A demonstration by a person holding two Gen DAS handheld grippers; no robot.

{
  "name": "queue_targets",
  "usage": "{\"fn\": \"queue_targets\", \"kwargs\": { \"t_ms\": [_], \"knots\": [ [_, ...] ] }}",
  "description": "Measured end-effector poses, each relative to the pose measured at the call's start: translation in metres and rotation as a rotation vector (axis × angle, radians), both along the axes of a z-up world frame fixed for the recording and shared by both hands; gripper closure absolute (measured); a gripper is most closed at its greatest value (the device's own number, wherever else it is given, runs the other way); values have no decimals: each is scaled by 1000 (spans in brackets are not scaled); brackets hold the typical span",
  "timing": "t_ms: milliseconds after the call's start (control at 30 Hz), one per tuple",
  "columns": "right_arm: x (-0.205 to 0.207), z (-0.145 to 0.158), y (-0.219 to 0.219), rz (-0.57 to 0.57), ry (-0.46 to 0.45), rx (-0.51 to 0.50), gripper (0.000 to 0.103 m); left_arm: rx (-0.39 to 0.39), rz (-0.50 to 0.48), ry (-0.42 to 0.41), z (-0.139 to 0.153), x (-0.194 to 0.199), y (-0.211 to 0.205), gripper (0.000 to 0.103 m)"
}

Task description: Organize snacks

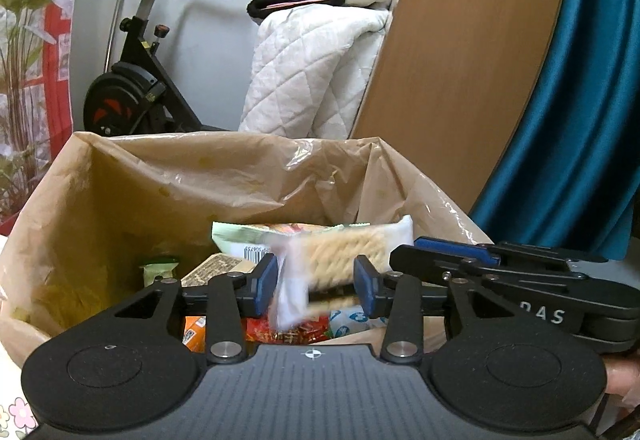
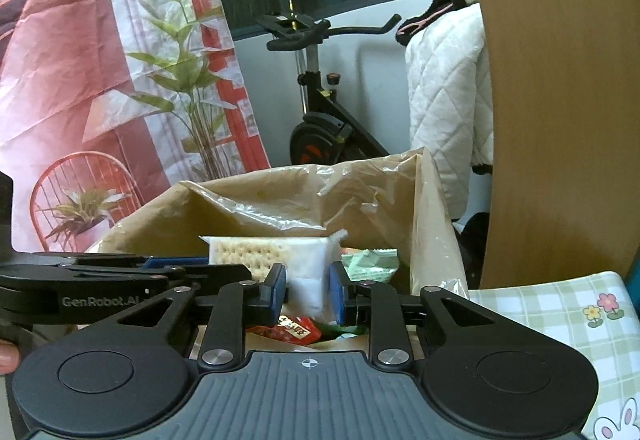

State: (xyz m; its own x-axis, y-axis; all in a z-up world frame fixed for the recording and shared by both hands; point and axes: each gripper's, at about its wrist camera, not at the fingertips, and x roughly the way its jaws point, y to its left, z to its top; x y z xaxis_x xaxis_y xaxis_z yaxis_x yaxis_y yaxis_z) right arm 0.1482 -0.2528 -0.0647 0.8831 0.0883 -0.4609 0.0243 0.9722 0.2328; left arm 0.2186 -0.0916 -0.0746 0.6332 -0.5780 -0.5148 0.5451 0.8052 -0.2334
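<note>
A box [image 1: 92, 175] lined with a translucent bag [image 1: 224, 167] stands at the centre of both views, on a green-checked cloth [image 2: 560, 316] printed with flowers. The box holds loose snacks: a green packet with a barcode [image 1: 240, 240], a small green pack [image 1: 158, 268] to its left, a brown printed pack [image 1: 216, 268], an orange pack [image 1: 194, 332], a red wrapper [image 1: 280, 336] and a pale blue-and-white pack [image 1: 352, 320].

A clear cracker pack [image 1: 344, 252], with a row of pale crackers inside, hangs above these contents, within the box opening. In the left wrist view, it lies between the 2 blue pads of the left gripper [image 1: 316, 282]; the pads stand apart on either side of it, and motion blur hides whether they touch it. The right gripper [image 1: 456, 250] enters this view from the right, its blue pad at the far end of the same pack.

In the right wrist view, the right gripper [image 2: 308, 292] has its 2 blue pads pressed against the white sealed end of the cracker pack [image 2: 272, 256], gripping it. The left gripper [image 2: 120, 272] reaches in from the left, level with the pack.

Behind the box stand an exercise bike [image 1: 132, 87], a white quilt [image 1: 312, 71] and a wooden panel [image 1: 460, 39].
</note>
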Motion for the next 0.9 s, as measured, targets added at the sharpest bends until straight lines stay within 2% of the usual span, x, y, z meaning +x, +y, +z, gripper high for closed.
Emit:
{"fn": "queue_targets", "kwargs": {
  "t_ms": [67,133,300,600,800,900],
  "knots": [
    [-6,3,1,-9,-12,0,76,3,4,-13,4,-7,3,55],
    [-14,5,1,-18,-26,4,73,7,17,-36,9,-15,8,46],
    [-37,11,3,-25,-52,5,72,-28,43,-60,22,-34,29,39],
    [-83,15,18,-30,-62,-41,71,-16,37,-80,29,-77,48,39],
    [-113,0,29,-15,-32,-43,71,0,26,-56,11,-109,56,39],
    [-123,-13,35,-6,4,-50,71,-13,41,-15,-2,-118,63,39]
  ]
}}
